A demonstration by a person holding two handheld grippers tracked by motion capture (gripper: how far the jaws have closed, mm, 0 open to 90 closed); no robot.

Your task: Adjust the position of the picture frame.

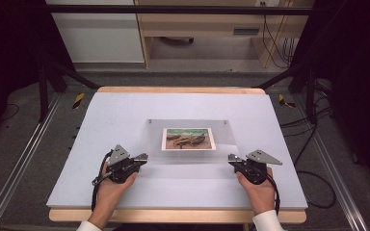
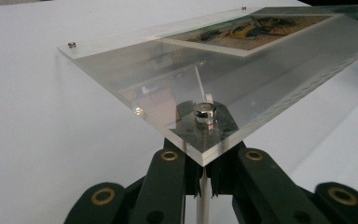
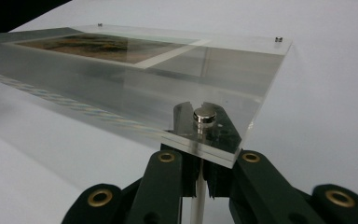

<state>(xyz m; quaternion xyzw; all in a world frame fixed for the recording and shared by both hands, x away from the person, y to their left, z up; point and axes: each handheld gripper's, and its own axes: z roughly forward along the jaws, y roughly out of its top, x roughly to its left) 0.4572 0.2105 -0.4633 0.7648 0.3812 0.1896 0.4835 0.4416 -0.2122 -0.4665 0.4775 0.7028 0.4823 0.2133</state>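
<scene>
I see the clear acrylic frame [image 1: 191,139] near the middle of the white table [image 1: 125,110], its near edge raised off the surface and its far edge low. A landscape print [image 1: 189,138] sits inside it. My left gripper [image 1: 143,157] is clenched on the frame's near left corner, just beneath a small round metal stud [image 2: 205,111]. My right gripper [image 1: 232,159] is clamped the same way on the near right corner, under its own stud [image 3: 204,115].
</scene>
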